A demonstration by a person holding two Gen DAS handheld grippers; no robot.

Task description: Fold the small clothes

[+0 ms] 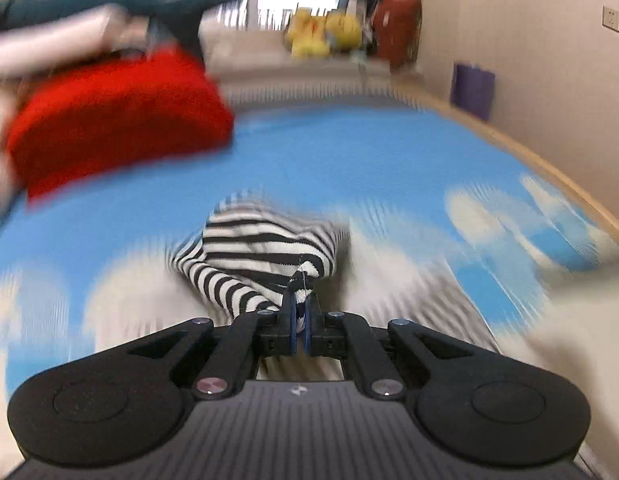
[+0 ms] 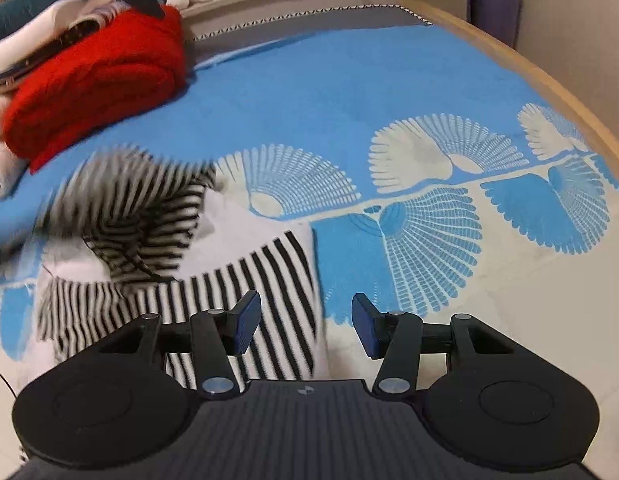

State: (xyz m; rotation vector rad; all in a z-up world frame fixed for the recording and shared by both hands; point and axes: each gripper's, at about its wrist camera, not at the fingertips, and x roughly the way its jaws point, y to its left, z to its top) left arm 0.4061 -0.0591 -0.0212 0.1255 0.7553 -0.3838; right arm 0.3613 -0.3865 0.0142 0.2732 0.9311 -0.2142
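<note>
A small black-and-white striped garment [image 2: 245,280] lies on the blue and white patterned bed cover [image 2: 349,92]. Its left part [image 2: 137,200] is lifted and blurred. In the left wrist view my left gripper [image 1: 300,300] is shut on a bunched corner of the striped garment [image 1: 265,248], which hangs in front of the fingers above the cover. In the right wrist view my right gripper [image 2: 305,324] stands open just above the garment's right edge. Nothing sits between its blue pads [image 2: 245,326].
A red knitted garment [image 2: 97,80] tops a pile of clothes at the far left of the bed. Plush toys [image 1: 325,32] sit on a ledge behind. A purple bag [image 2: 493,4] leans at the wall past the wooden bed edge [image 2: 549,84].
</note>
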